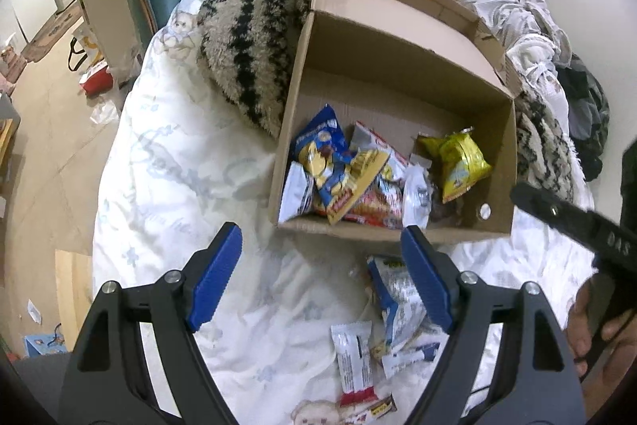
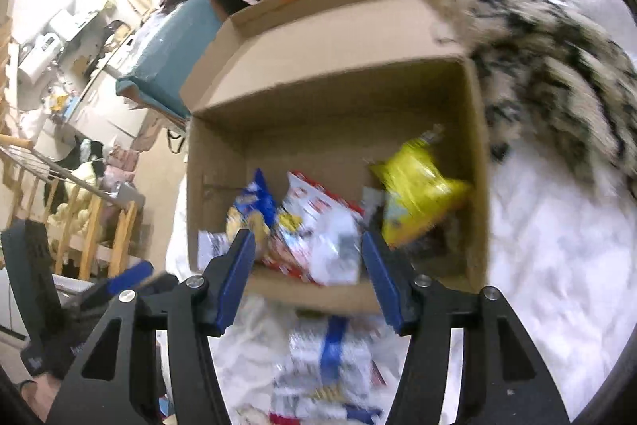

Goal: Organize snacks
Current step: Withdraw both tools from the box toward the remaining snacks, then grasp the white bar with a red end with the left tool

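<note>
The box sits on the bed, flaps raised, its far left corner against a fuzzy striped blanket. In the right wrist view the box appears blurred, with the blanket to its right.

Contents of the box, near end:
- A blue bag leans at the left.
- A red-and-white bag lies beside it, partly under the blue bag.
- A white packet stands against the near wall.
- A yellow bag lies at the right, apart from the others.
The right wrist view shows the same yellow bag at the right of the box.

Snacks outside the box lie on the bed just in front of the near wall:
- A blue-and-white bag is partly hidden behind the right finger of the left claw.
- A white bar with a red end lies nearer the camera.
- Smaller wrappers lie beside the bar; their type cannot be told.

Left claw: released, jaws spread wide, nothing between them. It hangs above the bed, short of the box.

Right claw: released, jaws spread, nothing gripped. It hangs at the near wall of the box, above the loose snacks, which are blurred here.
</note>
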A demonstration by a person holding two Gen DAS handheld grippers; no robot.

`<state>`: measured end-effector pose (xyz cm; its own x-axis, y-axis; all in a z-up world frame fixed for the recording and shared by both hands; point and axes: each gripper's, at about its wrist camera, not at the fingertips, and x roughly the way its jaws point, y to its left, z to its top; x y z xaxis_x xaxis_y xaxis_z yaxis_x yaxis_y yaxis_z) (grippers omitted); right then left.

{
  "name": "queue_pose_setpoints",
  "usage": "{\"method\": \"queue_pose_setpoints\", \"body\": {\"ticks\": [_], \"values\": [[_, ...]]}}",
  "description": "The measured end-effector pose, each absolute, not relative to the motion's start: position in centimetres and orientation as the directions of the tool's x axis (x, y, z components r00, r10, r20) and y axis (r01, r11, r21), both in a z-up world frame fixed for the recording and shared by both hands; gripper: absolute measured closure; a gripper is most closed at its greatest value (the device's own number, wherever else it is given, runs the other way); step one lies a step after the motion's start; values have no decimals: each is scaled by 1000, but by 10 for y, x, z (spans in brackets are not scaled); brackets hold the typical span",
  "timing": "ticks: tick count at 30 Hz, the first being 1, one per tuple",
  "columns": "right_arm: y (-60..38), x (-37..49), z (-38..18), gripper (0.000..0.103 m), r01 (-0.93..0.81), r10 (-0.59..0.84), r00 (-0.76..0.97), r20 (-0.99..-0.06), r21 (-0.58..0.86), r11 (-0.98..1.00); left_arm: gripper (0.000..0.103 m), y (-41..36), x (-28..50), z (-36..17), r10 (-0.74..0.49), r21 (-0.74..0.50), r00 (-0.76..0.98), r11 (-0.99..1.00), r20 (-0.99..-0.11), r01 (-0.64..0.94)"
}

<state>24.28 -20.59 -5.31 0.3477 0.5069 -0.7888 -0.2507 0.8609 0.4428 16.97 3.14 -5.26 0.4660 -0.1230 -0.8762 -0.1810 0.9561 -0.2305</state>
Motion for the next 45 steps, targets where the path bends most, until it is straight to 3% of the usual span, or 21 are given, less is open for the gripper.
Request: {"method": "queue_pose_setpoints", "body": {"ticks": [10, 20, 27, 34, 39, 42, 43, 44, 45], "values": [[-244, 175, -52, 44, -203, 486, 352, -800, 442, 874, 24, 24, 130, -61, -69, -156, 456, 975, -887, -158], [-262, 120, -63, 44, -74, 477, 369, -798, 486, 871, 24, 13, 109, -104, -68, -138, 360, 976, -930, -171], [-271, 116, -75, 44, -33, 459, 345, -818, 479, 877, 27, -15, 105, -149, -130, -174, 221, 967, -966, -189], [-282, 121, -76, 44, 6, 453, 368, -812, 489, 872, 30, -41, 97, -188, -96, -125, 134, 965, -986, -231], [-284, 122, -75, 44, 9, 467, 361, -807, 503, 864, 31, -65, 95, -192, -26, -45, 127, 987, -992, -152], [-283, 124, -76, 44, 9, 474, 354, -806, 509, 860, 49, -73, 92, -194, 8, -9, 129, 992, -992, -128], [-283, 125, -75, 44, 6, 477, 354, -805, 511, 859, 67, -72, 92, -193, 10, -8, 137, 991, -991, -133], [-283, 125, -75, 44, 5, 477, 353, -805, 512, 859, 76, -70, 91, -191, 12, -7, 138, 991, -990, -134], [-282, 125, -75, 44, 5, 476, 354, -805, 511, 860, 76, -68, 91, -189, 3, -15, 136, 991, -991, -131]]}}
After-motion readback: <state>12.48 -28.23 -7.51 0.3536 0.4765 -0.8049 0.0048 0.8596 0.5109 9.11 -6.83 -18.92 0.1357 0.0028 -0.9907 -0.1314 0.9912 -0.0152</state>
